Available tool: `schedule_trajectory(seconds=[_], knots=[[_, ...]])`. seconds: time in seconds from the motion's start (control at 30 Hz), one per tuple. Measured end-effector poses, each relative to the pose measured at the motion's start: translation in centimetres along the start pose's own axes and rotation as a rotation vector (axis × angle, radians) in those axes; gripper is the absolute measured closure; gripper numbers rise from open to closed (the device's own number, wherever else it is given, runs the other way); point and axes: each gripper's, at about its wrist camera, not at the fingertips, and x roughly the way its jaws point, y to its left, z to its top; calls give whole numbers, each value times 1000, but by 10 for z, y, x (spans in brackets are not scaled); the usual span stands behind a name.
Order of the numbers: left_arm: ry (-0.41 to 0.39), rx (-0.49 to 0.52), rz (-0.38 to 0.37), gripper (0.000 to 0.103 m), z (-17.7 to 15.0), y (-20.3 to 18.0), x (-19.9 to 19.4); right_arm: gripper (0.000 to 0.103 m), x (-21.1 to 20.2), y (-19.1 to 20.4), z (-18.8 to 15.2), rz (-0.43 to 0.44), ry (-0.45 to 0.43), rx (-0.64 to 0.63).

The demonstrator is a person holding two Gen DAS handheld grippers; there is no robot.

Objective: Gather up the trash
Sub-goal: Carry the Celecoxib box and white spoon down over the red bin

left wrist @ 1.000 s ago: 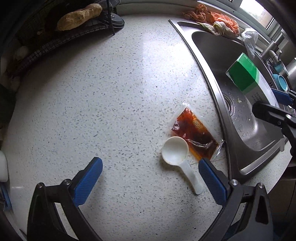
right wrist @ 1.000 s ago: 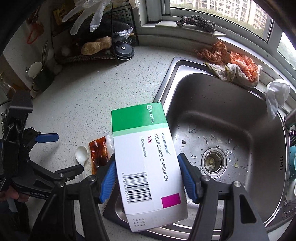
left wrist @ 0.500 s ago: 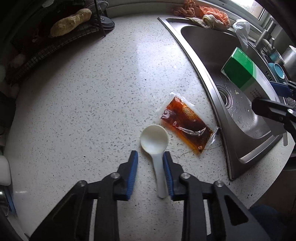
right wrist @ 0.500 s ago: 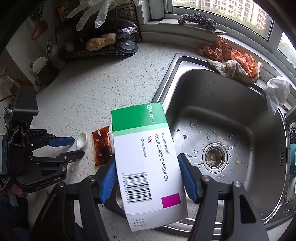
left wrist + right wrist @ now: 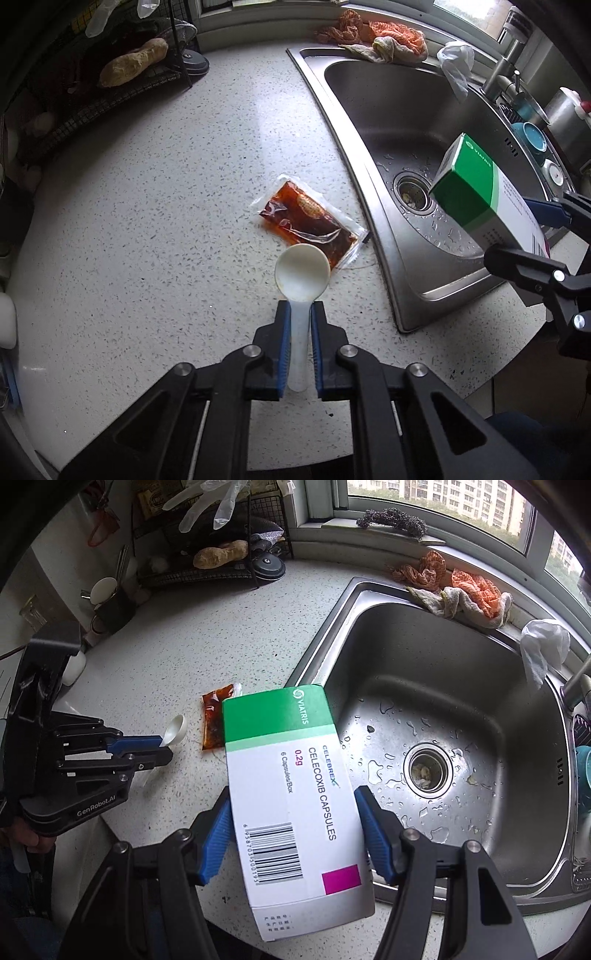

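Left gripper [image 5: 299,325] has its fingers clamped on the white spoon [image 5: 302,275] handle, centre frame (sauce packet [image 5: 308,221] just above on the tabletop [image 5: 147,221]); right gripper [image 5: 295,834] grips the medicine box [image 5: 291,797], lower centre.

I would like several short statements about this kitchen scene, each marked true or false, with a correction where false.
1. The left gripper is shut on the white plastic spoon by its handle. True.
2. The right gripper holds a sauce packet. False: it holds the Celecoxib capsule box.
3. The sauce packet lies on the countertop, beside the sink. True.
4. The sink drain is covered by a plate. False: the drain is uncovered.
5. Orange cloths lie behind the sink. True.
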Motion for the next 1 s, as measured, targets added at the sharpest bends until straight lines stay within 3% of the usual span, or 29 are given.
schedule_trajectory(seconds=[0.43, 0.67, 0.83, 1.0], knots=[[-67, -9, 35, 93, -52, -66, -46, 42, -60, -14, -94, 6, -47, -15], [-97, 8, 23, 93, -95, -122, -65, 42, -90, -27, -151, -8, -56, 8], [-104, 41, 0, 93, -116, -157, -68, 42, -101, -33, -184, -22, -54, 21], [-58, 66, -54, 93, -136, -179, -54, 42, -100, -38, -212, -28, -32, 73]])
